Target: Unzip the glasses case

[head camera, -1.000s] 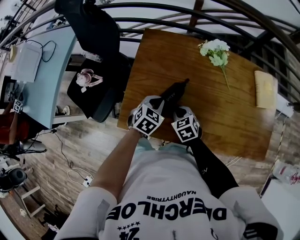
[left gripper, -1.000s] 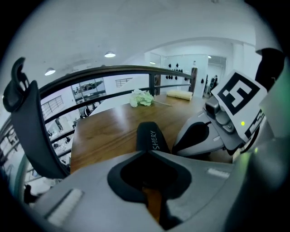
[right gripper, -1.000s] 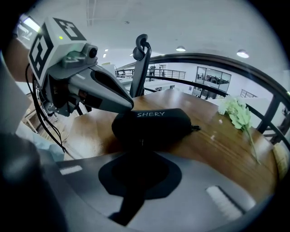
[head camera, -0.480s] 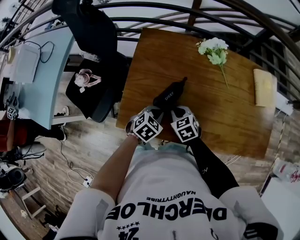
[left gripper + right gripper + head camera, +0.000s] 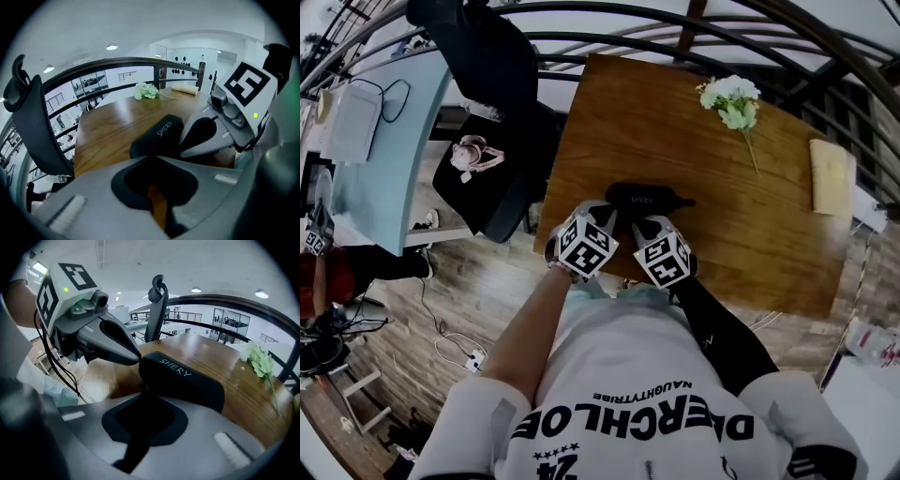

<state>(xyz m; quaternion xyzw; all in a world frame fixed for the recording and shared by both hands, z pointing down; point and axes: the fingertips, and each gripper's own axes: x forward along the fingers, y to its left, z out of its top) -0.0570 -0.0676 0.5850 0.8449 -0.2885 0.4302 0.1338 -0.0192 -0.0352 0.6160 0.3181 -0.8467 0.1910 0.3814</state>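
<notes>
A black glasses case (image 5: 639, 197) marked SHERY lies crosswise on the wooden table (image 5: 750, 234), close to its front edge, with a thin tail pointing right. My left gripper (image 5: 612, 210) is shut, its tips against the case's left end (image 5: 150, 363); whether they pinch it I cannot tell. My right gripper (image 5: 650, 216) is shut at the near side of the case, where a small zipper pull (image 5: 147, 387) sits at its tips. In the left gripper view the case (image 5: 157, 136) lies just past the shut left gripper (image 5: 154, 157).
White flowers (image 5: 731, 101) lie at the far side of the table and a tan folded cloth (image 5: 830, 176) at its right end. A black office chair (image 5: 483, 66) with pink headphones (image 5: 473, 155) on its seat stands left of the table. A railing runs behind.
The case has swung from pointing diagonally away to lying crosswise, its tail now to the right. Both grippers have drawn back a little toward the table's front edge.
</notes>
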